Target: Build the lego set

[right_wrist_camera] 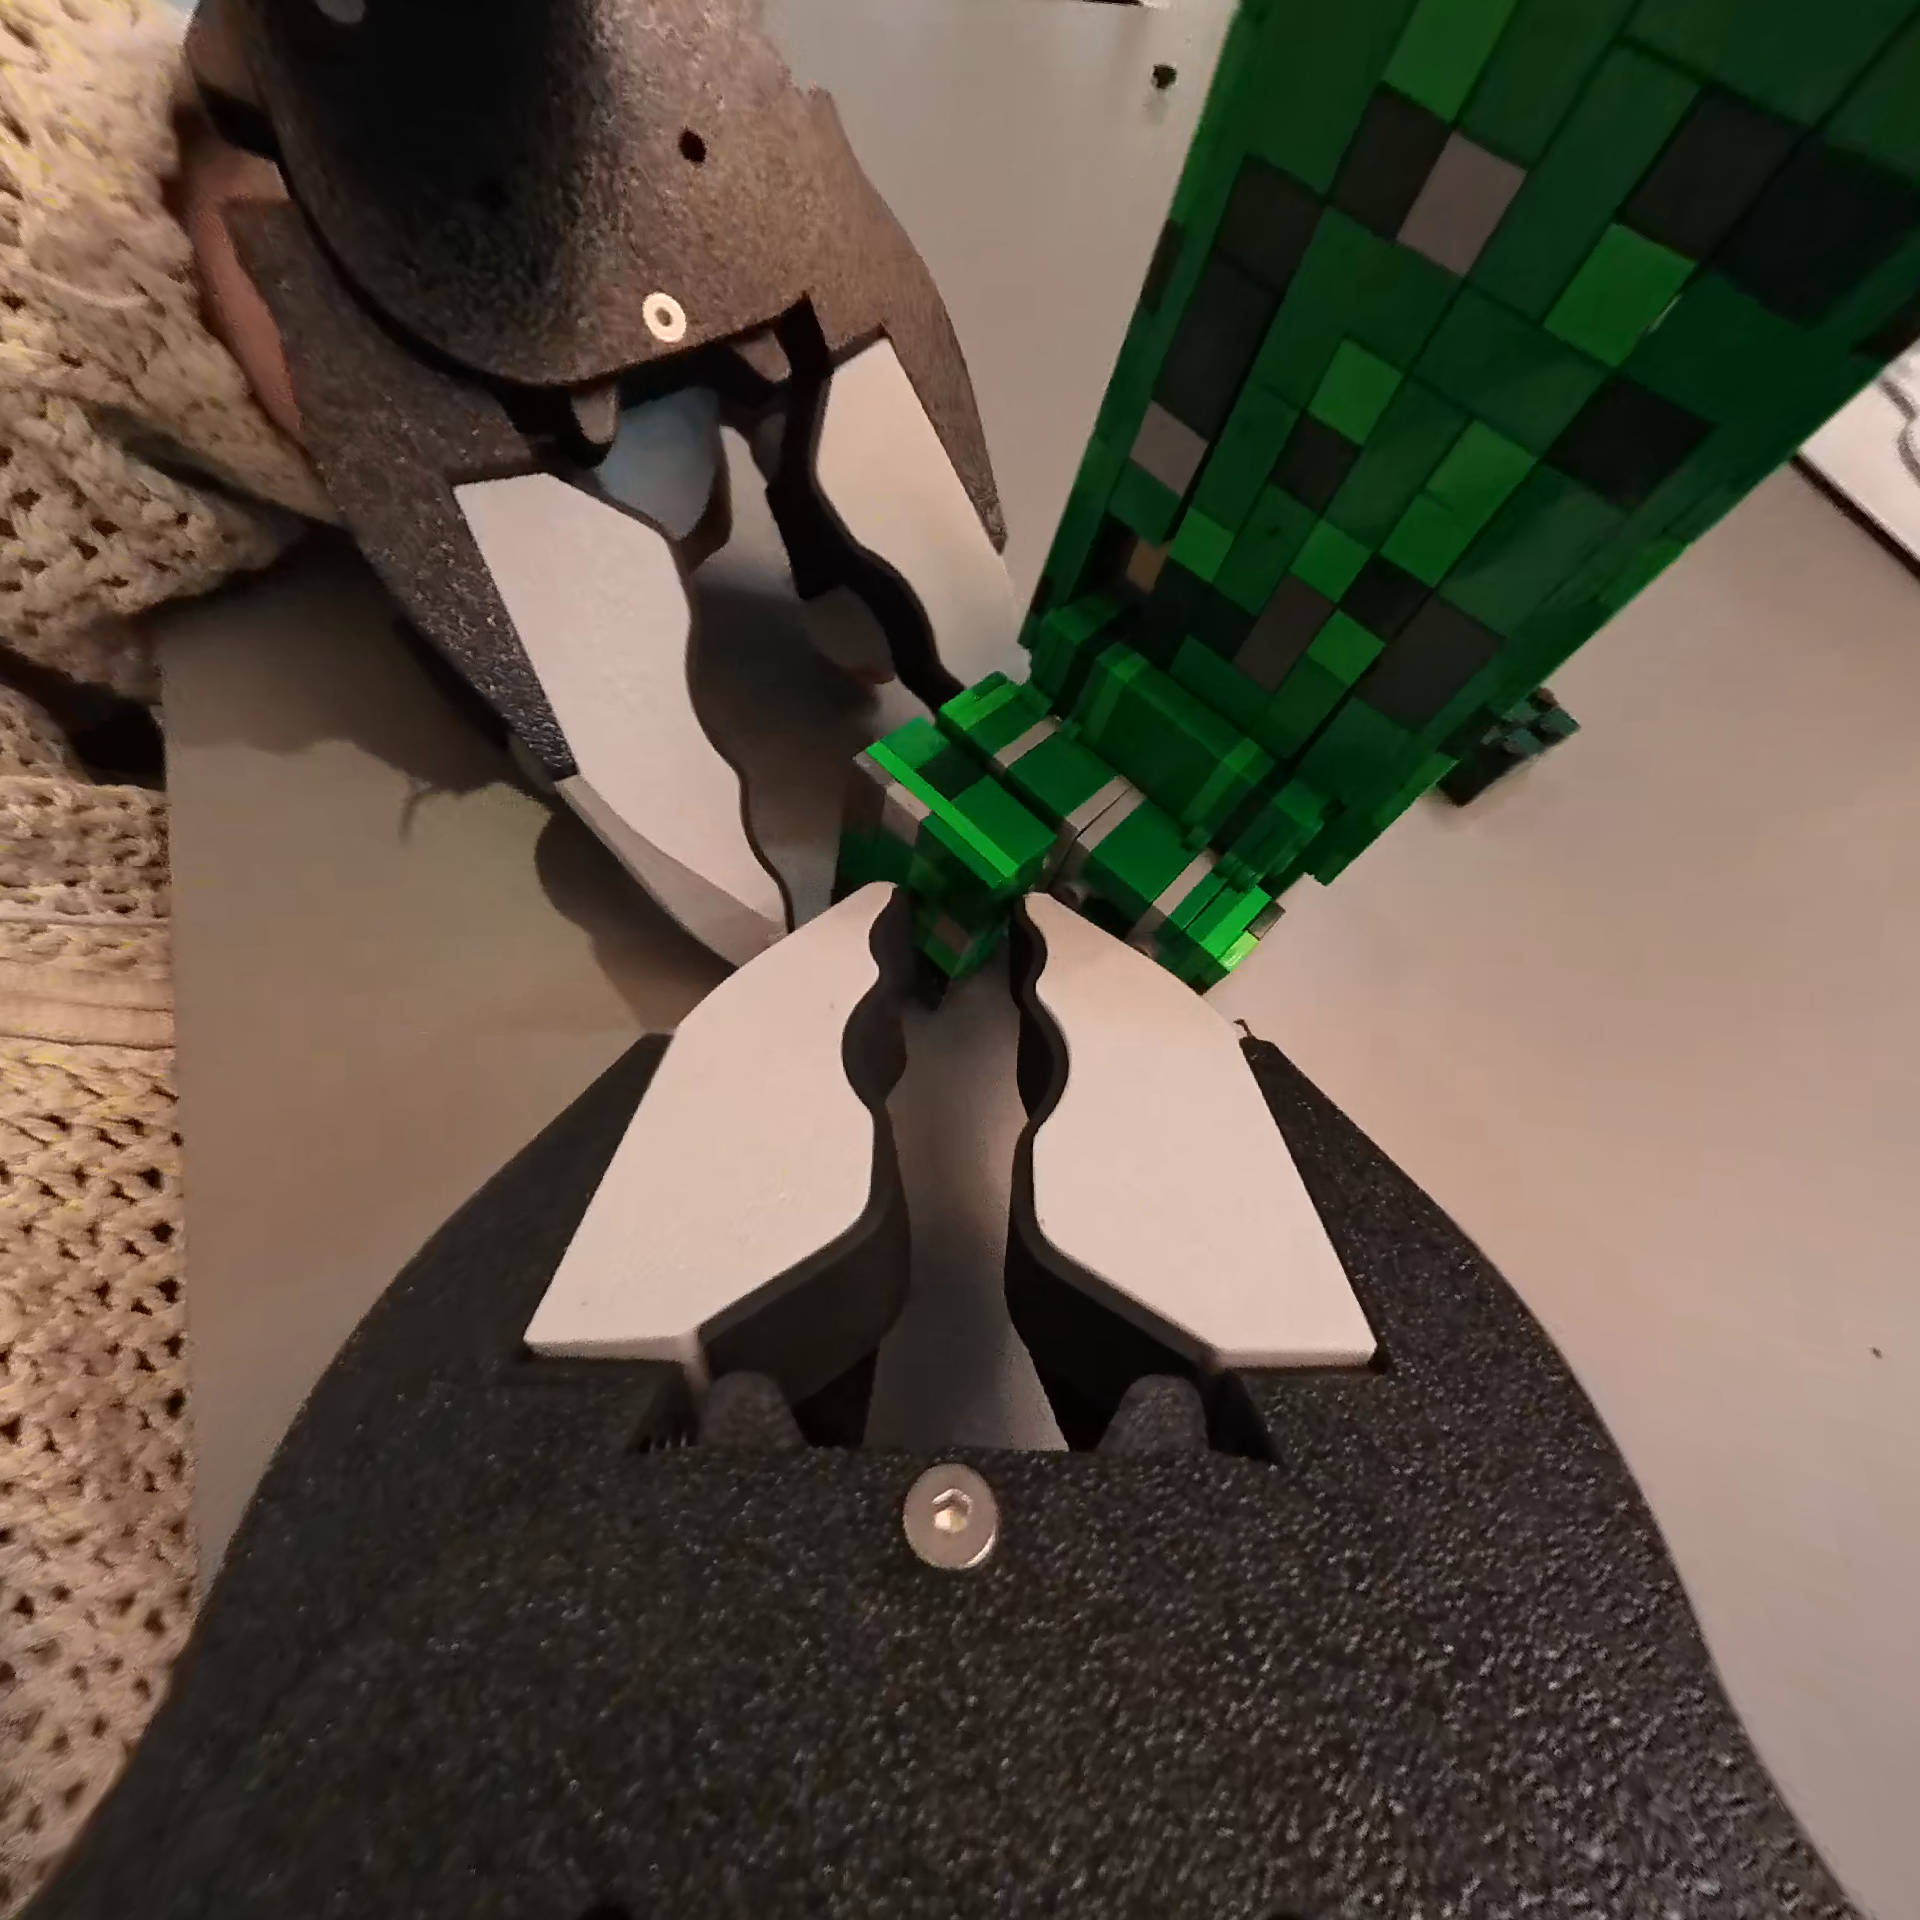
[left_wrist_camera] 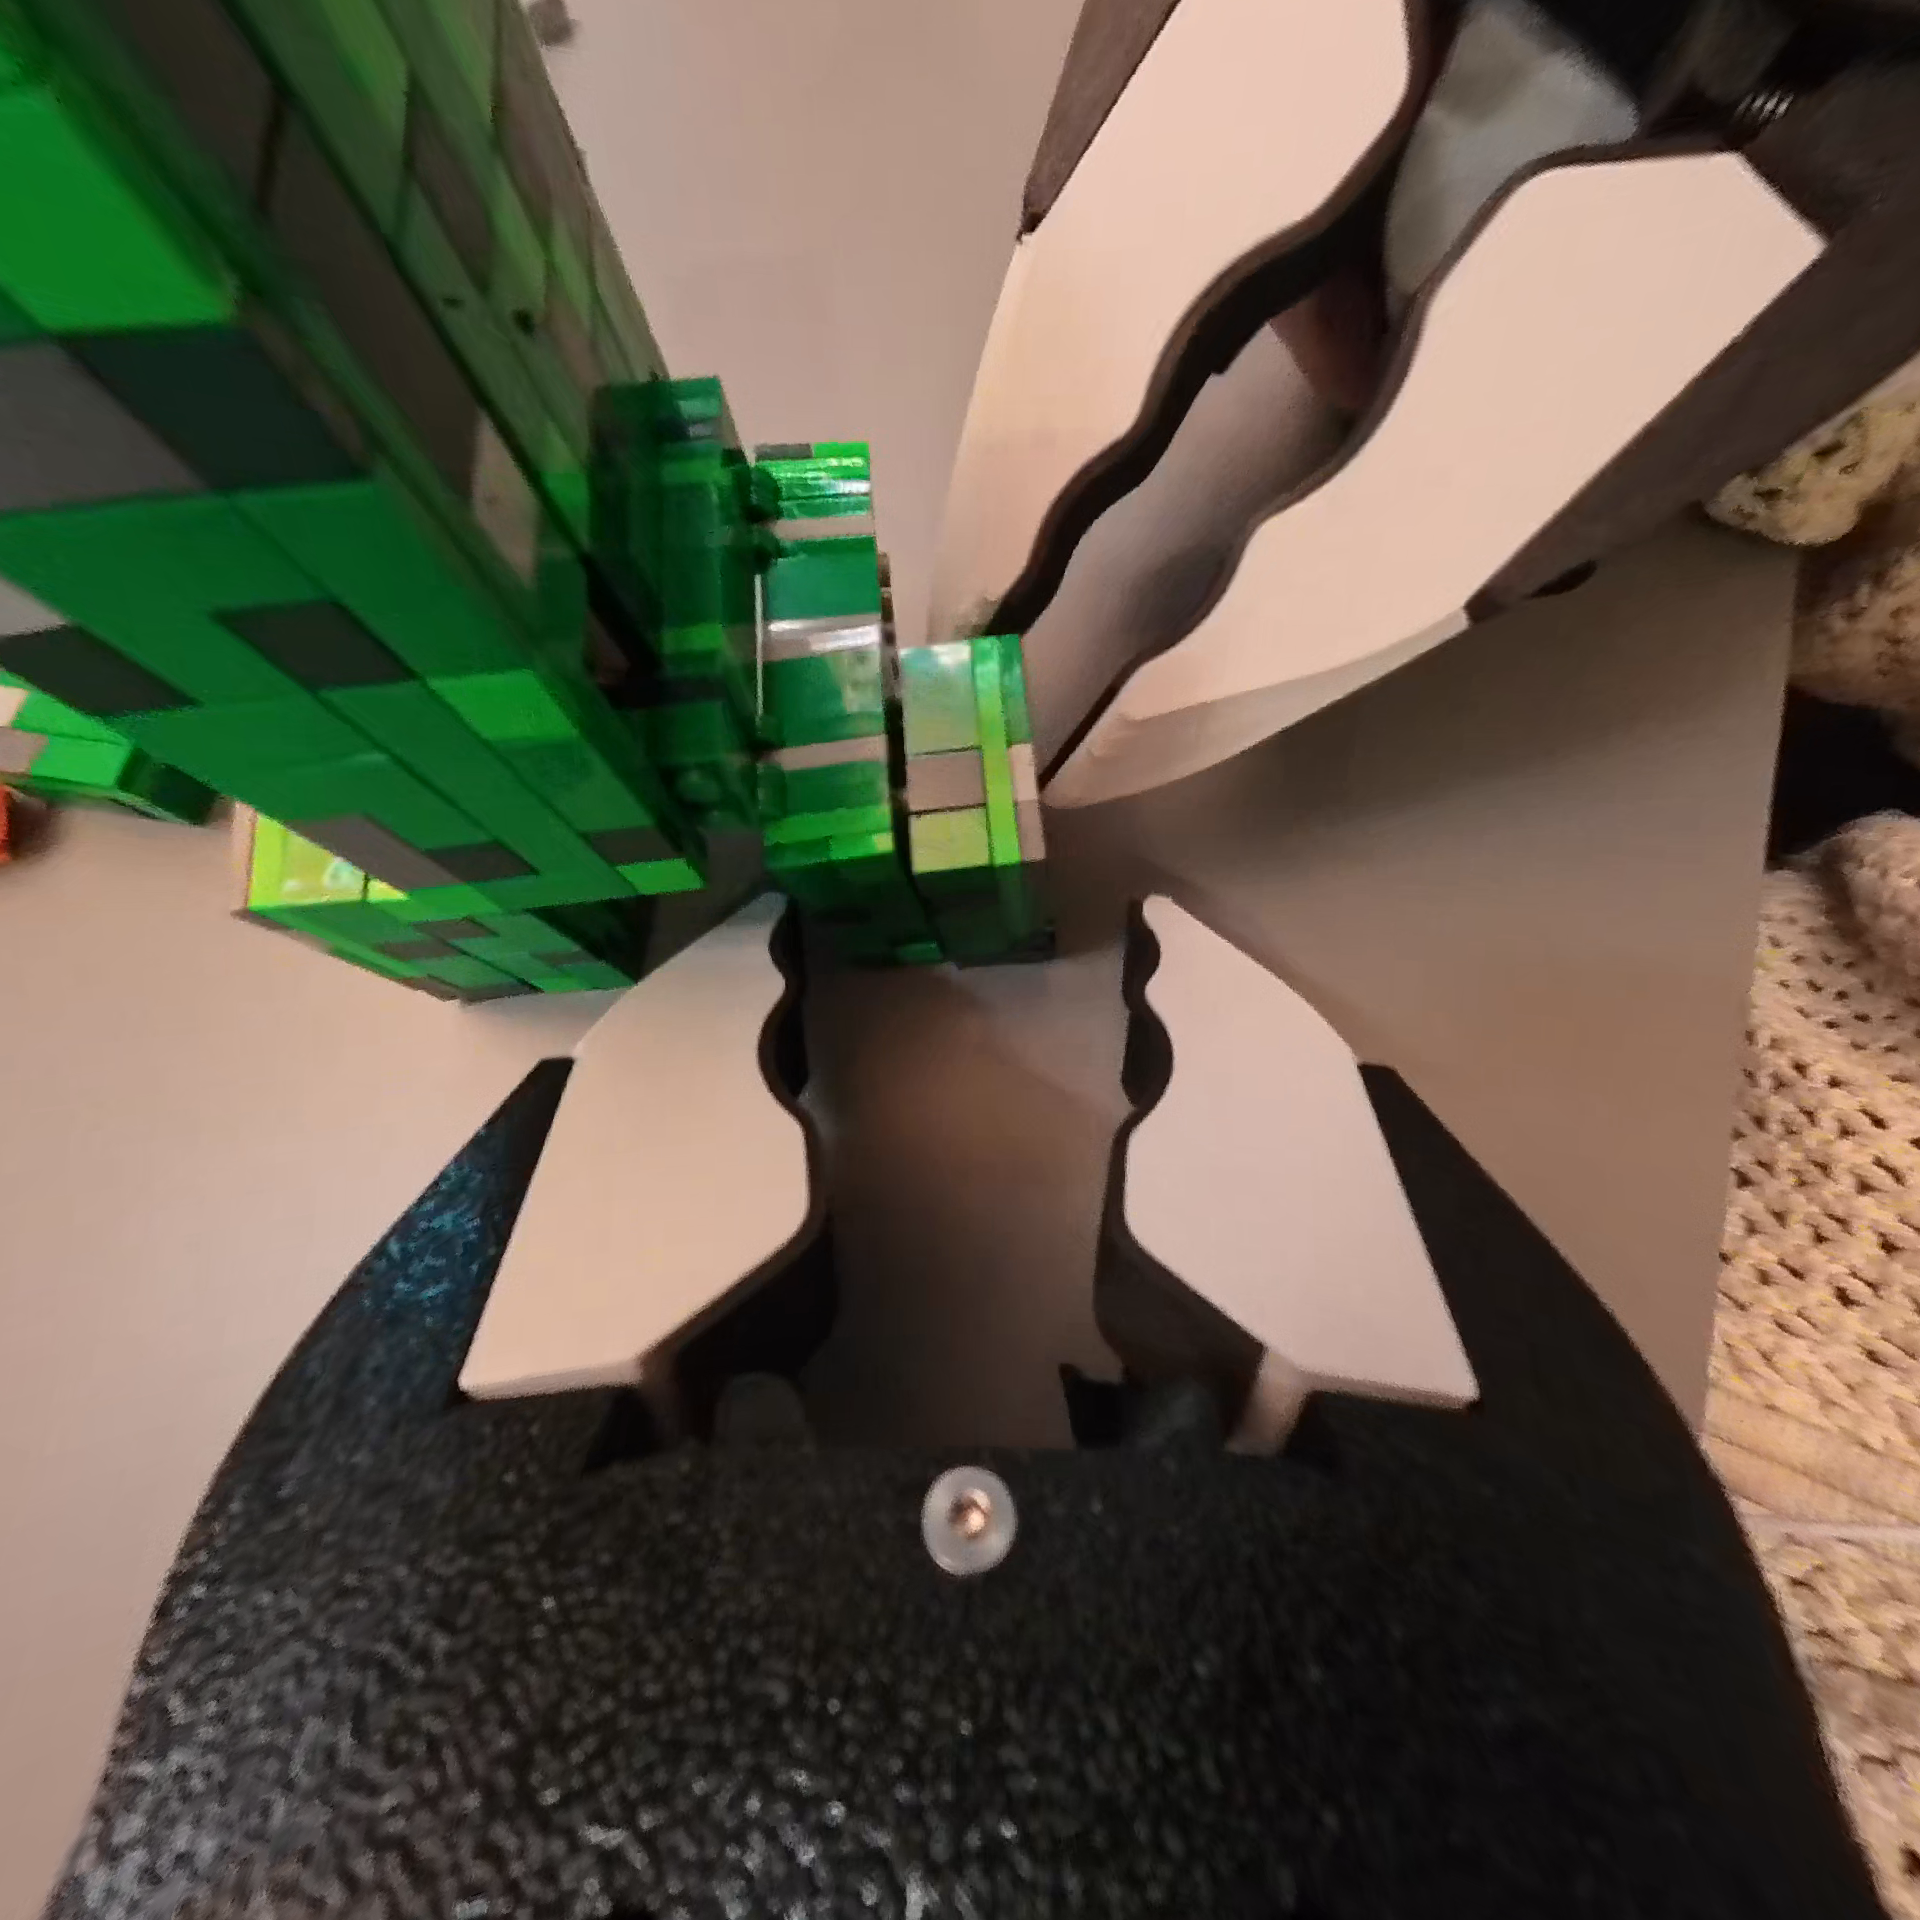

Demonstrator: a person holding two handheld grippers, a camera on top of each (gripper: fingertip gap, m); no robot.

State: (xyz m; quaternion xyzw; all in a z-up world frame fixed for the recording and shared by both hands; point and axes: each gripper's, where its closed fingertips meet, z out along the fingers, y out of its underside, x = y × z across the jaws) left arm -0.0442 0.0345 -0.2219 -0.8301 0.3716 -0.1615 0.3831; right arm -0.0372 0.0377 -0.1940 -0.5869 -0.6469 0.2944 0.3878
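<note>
A: On the pale desk, near the edge where a knitted sleeve shows, what is the largest item?

B: A tall green tower of bricks, chequered with dark green and grey squares. It stands on the desk and rises out of both views.

A: And at its base?

B: A small green block of the same bricks, striped with grey. It sits against the tower's foot; whether it is joined to it cannot be told. In the left wrist view the same block lies just beyond the fingertips.

A: The right tongs?

B: The right gripper has its fingers drawn close, with the block's lower corner between the tips. The pads appear to touch it on both sides.

A: The left tongs?

B: The left gripper has its fingers wide apart, holding nothing; its tips reach the near face of the block. In the right wrist view it comes in from the upper left, one fingertip beside the block.

A: Smallest item?

B: A dark green loose piece on the desk behind the tower.
</note>
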